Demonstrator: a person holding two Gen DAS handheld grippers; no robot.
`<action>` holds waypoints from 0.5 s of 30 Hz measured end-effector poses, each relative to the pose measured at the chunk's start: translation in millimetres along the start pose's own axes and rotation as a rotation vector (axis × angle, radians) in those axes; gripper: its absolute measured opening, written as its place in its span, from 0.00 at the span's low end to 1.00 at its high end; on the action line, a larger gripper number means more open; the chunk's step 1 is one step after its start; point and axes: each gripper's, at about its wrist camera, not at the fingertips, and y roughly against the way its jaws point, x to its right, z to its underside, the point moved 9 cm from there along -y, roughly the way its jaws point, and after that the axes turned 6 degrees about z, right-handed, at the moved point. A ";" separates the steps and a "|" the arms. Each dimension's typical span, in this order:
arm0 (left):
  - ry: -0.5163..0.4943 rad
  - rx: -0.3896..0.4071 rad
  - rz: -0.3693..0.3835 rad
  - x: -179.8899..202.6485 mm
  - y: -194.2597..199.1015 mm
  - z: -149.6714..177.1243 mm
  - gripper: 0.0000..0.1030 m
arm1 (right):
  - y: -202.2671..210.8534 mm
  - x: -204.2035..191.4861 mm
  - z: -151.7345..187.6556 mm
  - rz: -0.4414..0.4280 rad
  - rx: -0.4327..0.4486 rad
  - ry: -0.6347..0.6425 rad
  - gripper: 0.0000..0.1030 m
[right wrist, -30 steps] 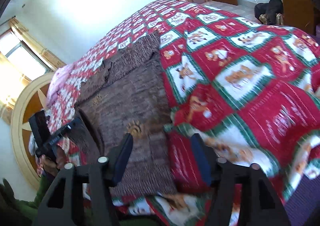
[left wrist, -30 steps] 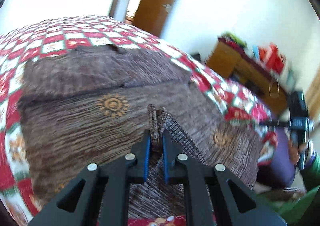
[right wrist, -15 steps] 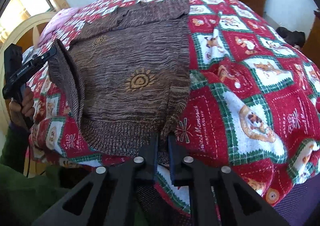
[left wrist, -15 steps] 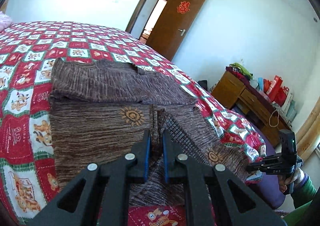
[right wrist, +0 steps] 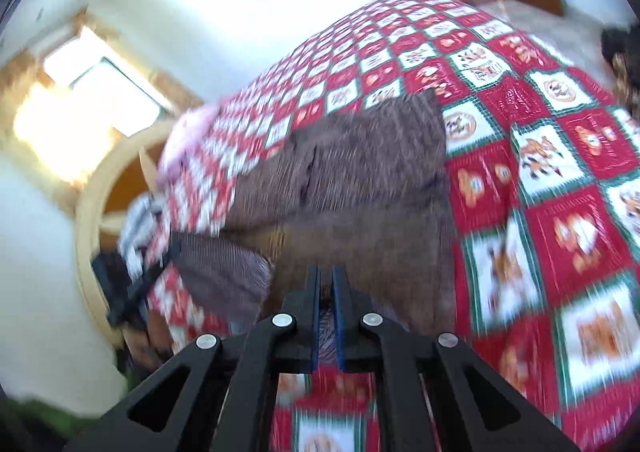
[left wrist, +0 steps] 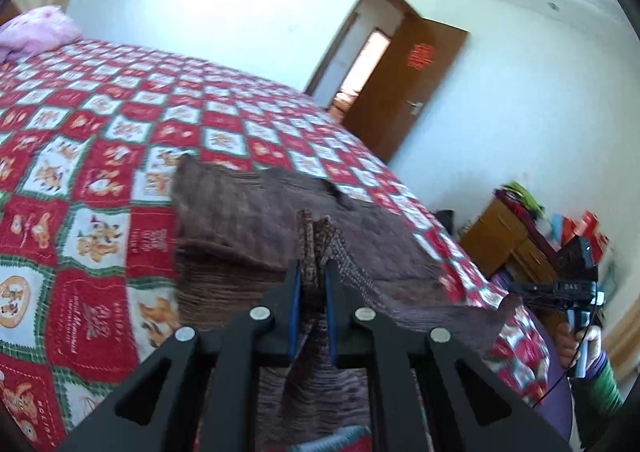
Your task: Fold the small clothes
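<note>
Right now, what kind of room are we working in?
Most likely a home bedroom: a wide bed under a red, white and green checked quilt, a pink pillow at its head, a brown wooden door standing open, and a cluttered wooden cabinet along the wall.

The brown knitted sweater was streaked with fine darker lines. The quilted bedspread beneath it was a chequer of red and white squares edged in green, with orange cartoon figures on the white ones. The black left gripper had blue pads, as did the black right gripper. The pillow was pink.
</note>
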 end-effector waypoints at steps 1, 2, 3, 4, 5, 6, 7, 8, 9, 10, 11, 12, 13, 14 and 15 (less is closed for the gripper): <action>0.016 -0.002 -0.017 -6.1 -4.0 0.2 0.11 | -11.9 11.0 -12.8 -0.003 0.018 -0.036 0.06; 0.036 -0.005 -0.033 -13.2 -8.1 0.7 0.11 | -22.7 20.6 -23.7 -0.016 0.039 -0.077 0.06; 0.069 -0.010 -0.051 -22.8 -14.2 2.5 0.11 | -31.7 29.4 -34.3 -0.044 0.057 -0.127 0.06; 0.091 -0.014 -0.060 -29.1 -17.8 4.6 0.11 | -40.5 39.5 -40.9 -0.076 0.064 -0.185 0.06; 0.115 -0.019 -0.066 -35.1 -21.1 6.6 0.11 | -48.9 52.0 -44.9 -0.094 0.065 -0.254 0.09; 0.140 -0.025 -0.068 -41.4 -25.1 10.5 0.11 | -55.6 65.4 -46.6 -0.089 0.063 -0.316 0.13; 0.149 -0.033 -0.072 -44.7 -27.3 13.1 0.11 | -59.7 77.1 -45.6 -0.076 0.065 -0.362 0.27; 0.148 -0.045 -0.083 -47.5 -30.0 16.5 0.11 | -60.5 82.2 -43.7 -0.059 0.070 -0.371 0.41; 0.137 -0.054 -0.093 -48.2 -30.6 19.1 0.11 | -60.3 84.0 -41.2 -0.033 0.071 -0.352 0.44; 0.124 -0.061 -0.099 -48.2 -31.1 21.5 0.11 | -60.0 80.8 -38.9 -0.002 0.064 -0.301 0.45; 0.113 -0.067 -0.100 -47.8 -31.8 23.6 0.11 | -60.2 75.5 -36.9 0.016 0.050 -0.249 0.45; 0.107 -0.073 -0.097 -47.6 -32.5 25.7 0.11 | -60.3 63.8 -33.5 0.030 0.033 -0.177 0.45; 0.102 -0.078 -0.098 -47.9 -32.9 27.7 0.11 | -60.6 56.7 -31.7 0.034 0.027 -0.134 0.45; 0.096 -0.081 -0.106 -48.9 -33.0 30.1 0.11 | -61.7 46.0 -29.7 0.039 0.021 -0.076 0.45; 0.094 -0.085 -0.110 -49.8 -33.0 31.5 0.11 | -64.5 33.4 -27.5 0.045 0.014 -0.010 0.45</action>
